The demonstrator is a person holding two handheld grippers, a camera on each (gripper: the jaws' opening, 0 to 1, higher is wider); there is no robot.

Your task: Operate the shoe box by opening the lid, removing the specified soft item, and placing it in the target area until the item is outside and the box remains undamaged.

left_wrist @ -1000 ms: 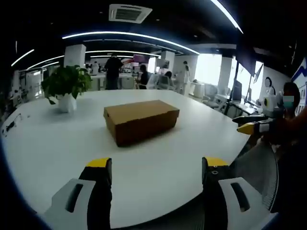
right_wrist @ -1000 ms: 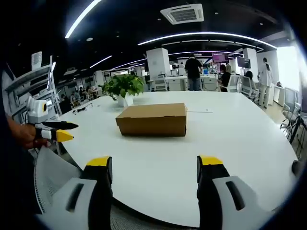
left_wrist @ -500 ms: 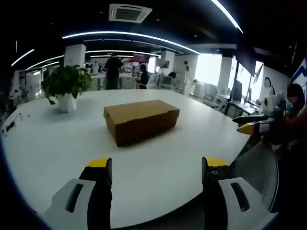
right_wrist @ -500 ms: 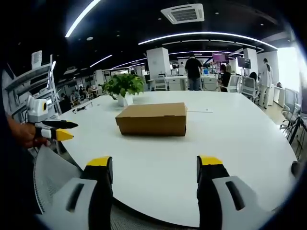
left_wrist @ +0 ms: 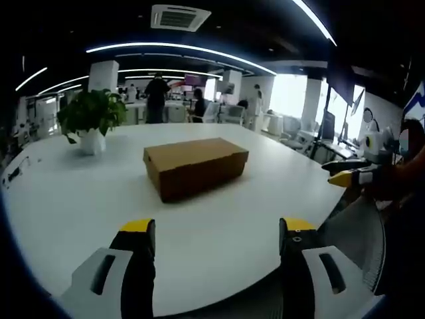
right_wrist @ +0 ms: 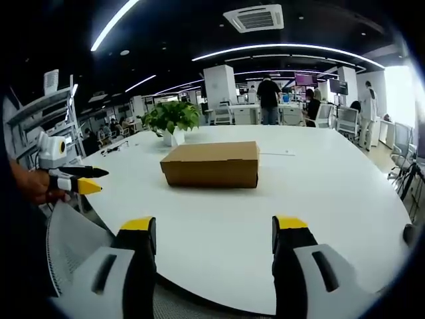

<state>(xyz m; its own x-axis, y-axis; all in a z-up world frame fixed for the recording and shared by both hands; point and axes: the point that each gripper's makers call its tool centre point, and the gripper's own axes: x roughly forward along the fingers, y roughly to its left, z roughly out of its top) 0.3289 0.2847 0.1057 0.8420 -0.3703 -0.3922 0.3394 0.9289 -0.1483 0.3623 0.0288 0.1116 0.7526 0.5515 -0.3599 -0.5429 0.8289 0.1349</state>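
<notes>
A brown cardboard shoe box (left_wrist: pixel 195 166) lies with its lid closed in the middle of a large white table (left_wrist: pixel 73 206). It sits well ahead of my left gripper (left_wrist: pixel 216 227), whose jaws stand open and hold nothing. In the right gripper view the same box (right_wrist: pixel 211 164) lies ahead of my right gripper (right_wrist: pixel 214 227), also open with nothing between its jaws. The right gripper (left_wrist: pixel 353 171) enters the left gripper view at the right edge, held by a hand. The left gripper (right_wrist: pixel 70 179) enters the right gripper view at the left edge.
A potted green plant (left_wrist: pixel 91 119) in a white pot stands at the table's far side, left of the box, and the plant (right_wrist: pixel 171 121) also appears behind the box. A grey mesh chair back (right_wrist: pixel 73 242) sits near the table edge. People stand at desks in the background.
</notes>
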